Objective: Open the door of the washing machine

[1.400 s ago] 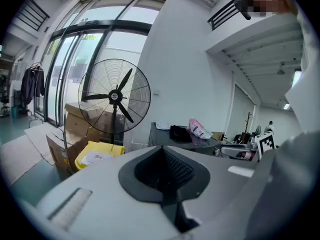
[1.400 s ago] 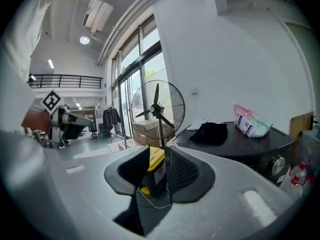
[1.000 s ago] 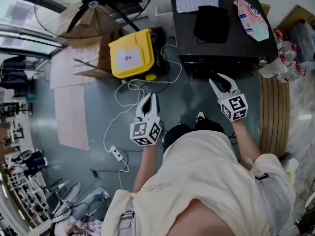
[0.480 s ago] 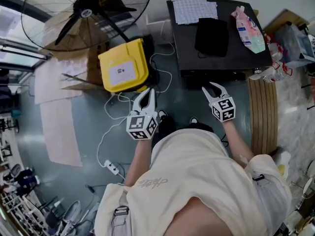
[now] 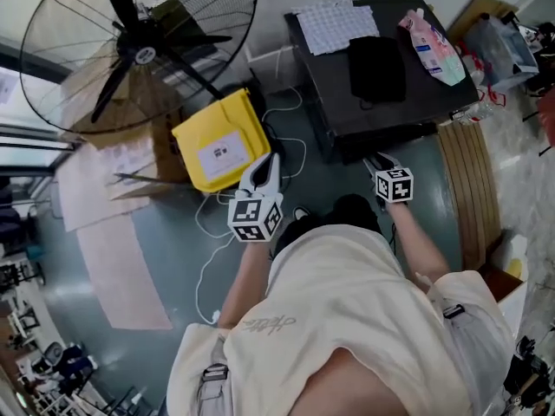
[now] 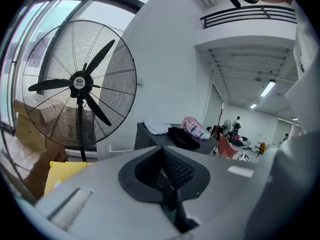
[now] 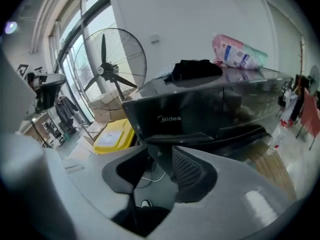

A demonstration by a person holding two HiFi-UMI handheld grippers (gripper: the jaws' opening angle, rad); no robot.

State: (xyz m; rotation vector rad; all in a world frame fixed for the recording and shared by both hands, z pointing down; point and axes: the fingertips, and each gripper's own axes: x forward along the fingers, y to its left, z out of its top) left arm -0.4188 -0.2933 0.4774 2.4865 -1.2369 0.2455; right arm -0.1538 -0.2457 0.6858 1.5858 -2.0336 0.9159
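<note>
The black washing machine (image 5: 381, 76) stands at the upper right of the head view, seen from above. In the right gripper view its dark front panel (image 7: 200, 111) with a white logo fills the middle. My right gripper (image 5: 376, 159) hangs low, just before the machine's front face, pointing down at it. Its jaws (image 7: 162, 159) are opening and hold nothing; floor and cable show through the gap. My left gripper (image 5: 267, 168) is to the left of the machine, near the yellow case, with its fingers together and empty. In the left gripper view (image 6: 162, 166) the machine (image 6: 152, 139) stands farther off.
On the machine's top lie a checked cloth (image 5: 334, 24), a black cloth (image 5: 377, 63) and a pink pouch (image 5: 431, 48). A big standing fan (image 5: 139, 50), a yellow case (image 5: 221, 146) and cardboard are on the left. White cable (image 5: 208, 232) trails on the floor; wooden slats (image 5: 473, 189) lie at the right.
The right gripper has sunk lower in front of the machine and tipped downward. The left gripper has moved up toward the yellow case. The whole view has shifted closer to the machine.
</note>
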